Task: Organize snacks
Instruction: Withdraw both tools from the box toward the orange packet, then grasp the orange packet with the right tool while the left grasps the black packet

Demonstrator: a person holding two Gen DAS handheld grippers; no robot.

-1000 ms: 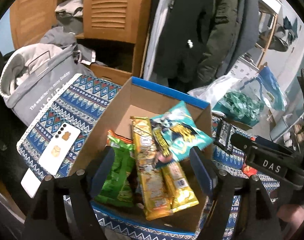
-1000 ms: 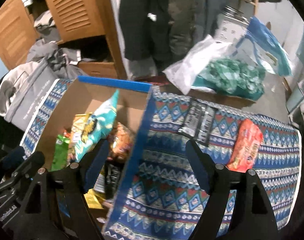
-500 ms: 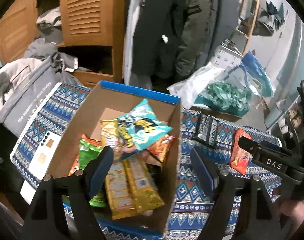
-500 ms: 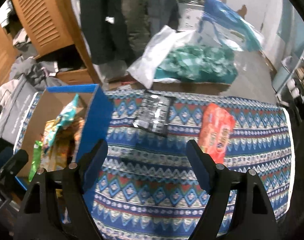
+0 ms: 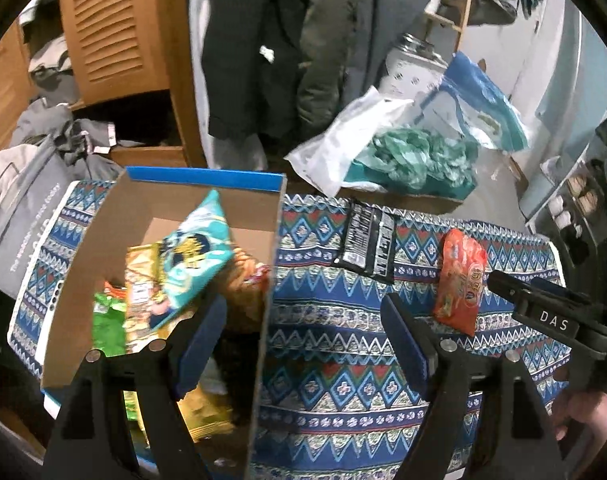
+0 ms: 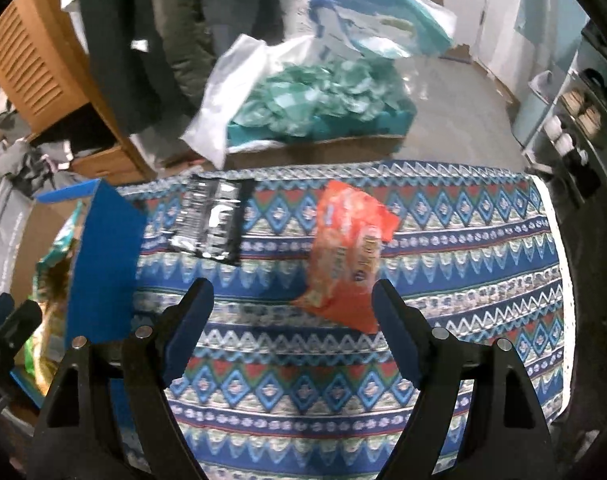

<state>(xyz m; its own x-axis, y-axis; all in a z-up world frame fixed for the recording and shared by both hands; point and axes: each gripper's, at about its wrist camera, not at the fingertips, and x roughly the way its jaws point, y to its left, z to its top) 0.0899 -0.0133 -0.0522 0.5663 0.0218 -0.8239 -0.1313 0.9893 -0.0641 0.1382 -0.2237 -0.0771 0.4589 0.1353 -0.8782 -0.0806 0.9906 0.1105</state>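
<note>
1. The left wrist view is angled steeply down, close over the right wall of the cardboard box (image 5: 269, 280); the patterned cloth (image 5: 343, 344) is seen beyond.
2. The right wrist view is aimed down further right; the black packet (image 6: 211, 220), orange packet (image 6: 349, 256) and box corner (image 6: 103, 264) are shared.

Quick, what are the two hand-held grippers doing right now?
Left hand-held gripper: open, holding nothing.
Right hand-held gripper: open, holding nothing.

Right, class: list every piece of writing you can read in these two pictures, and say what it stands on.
"DAS": white letters on the right tongs' black body.
Grey bag: white lettering, too blurred.
Black packet: print too small.
Orange packet: logo blurred.
Teal bag: unreadable.
</note>
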